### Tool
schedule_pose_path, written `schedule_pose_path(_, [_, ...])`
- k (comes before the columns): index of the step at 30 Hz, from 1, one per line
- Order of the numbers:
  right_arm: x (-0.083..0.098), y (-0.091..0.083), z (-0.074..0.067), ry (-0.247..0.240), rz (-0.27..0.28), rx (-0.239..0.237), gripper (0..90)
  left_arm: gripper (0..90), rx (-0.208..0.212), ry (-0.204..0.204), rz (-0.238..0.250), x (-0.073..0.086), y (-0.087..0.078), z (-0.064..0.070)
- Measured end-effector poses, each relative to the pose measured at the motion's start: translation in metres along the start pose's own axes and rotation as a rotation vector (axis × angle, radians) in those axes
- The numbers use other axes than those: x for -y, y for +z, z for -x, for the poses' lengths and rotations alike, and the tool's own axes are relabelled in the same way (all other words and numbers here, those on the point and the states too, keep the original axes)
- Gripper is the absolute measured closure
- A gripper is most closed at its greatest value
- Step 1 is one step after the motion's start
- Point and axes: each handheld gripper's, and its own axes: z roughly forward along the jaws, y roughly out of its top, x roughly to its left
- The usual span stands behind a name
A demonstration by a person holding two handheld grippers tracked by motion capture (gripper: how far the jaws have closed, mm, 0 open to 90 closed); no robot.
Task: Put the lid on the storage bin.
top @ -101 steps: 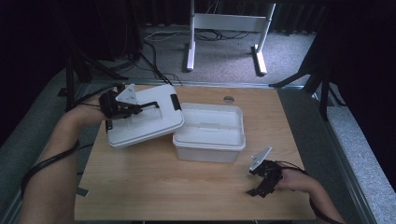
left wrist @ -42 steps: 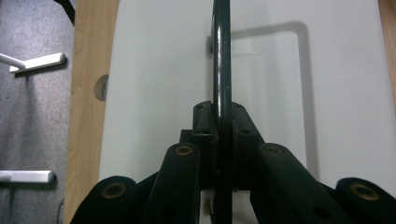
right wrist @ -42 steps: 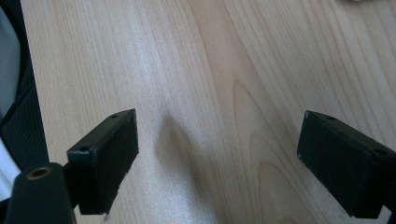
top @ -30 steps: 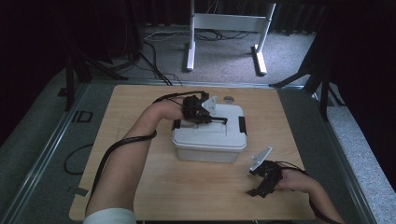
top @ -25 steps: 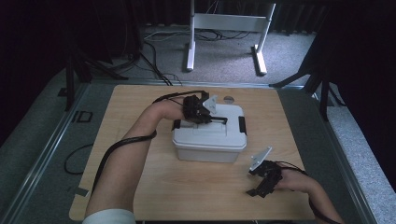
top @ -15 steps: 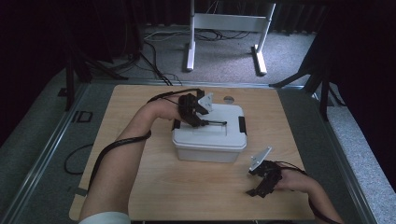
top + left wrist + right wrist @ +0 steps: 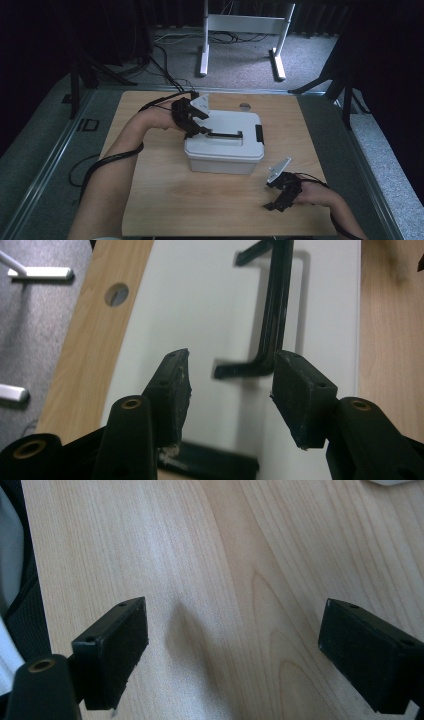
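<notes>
A pale wooden table (image 7: 165,200) stands on grey carpet (image 7: 240,60), dark curtains behind.

No text, label, brand, number or sign can be read in these pictures.

The box (image 7: 223,159) is white with a black handle (image 7: 225,134) on its lid. The table (image 7: 165,200) is light wood. The grippers are black.
</notes>
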Motion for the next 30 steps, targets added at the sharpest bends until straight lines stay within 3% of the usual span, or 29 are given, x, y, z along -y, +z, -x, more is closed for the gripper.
schedule_pose_path(18, [0.0,0.001,0.002,0.009,-0.01,-0.006,11.8,48.3,-0.049,-0.132,0.023,0.062,-0.025,0.006])
schedule_pose_path(19, [0.0,0.001,0.002,0.009,-0.014,-0.008,11.4,48.3,-0.057,-0.152,0.038,0.069,-0.028,0.009])
schedule_pose_path(30, [0.002,0.001,0.001,0.001,-0.003,0.002,11.3,48.4,-0.092,-0.216,0.061,0.107,-0.042,0.02])
